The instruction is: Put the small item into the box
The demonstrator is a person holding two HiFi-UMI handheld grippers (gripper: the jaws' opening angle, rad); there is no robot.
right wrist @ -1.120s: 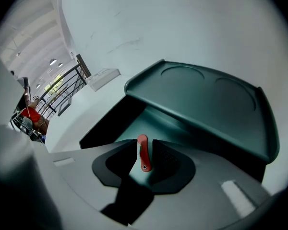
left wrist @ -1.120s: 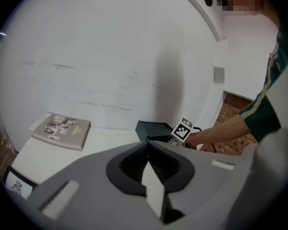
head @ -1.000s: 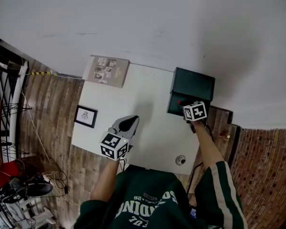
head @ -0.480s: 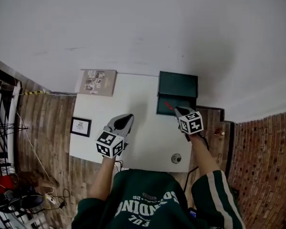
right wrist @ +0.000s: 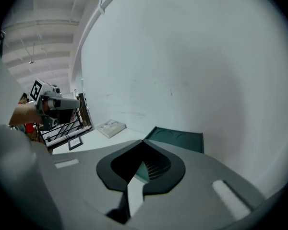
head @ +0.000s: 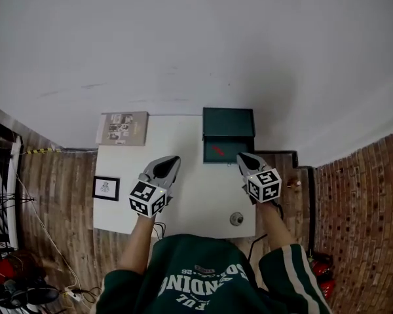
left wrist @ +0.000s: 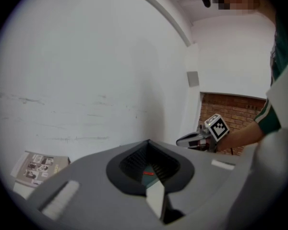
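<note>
White table [head: 183, 195]; red item [head: 217, 151] in box [head: 228, 122], near right gripper's [head: 242, 157] fingers [head: 249, 164].

Small red item [head: 217, 150] lies inside the open green box [head: 228, 122].

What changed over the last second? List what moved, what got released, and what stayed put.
The right gripper drew back from the green box toward the person. It left the small red item lying inside the box, clear of the jaws. The left gripper stayed hovering over the white table, empty. The box stayed open, and the booklet kept its far-left corner.
</note>
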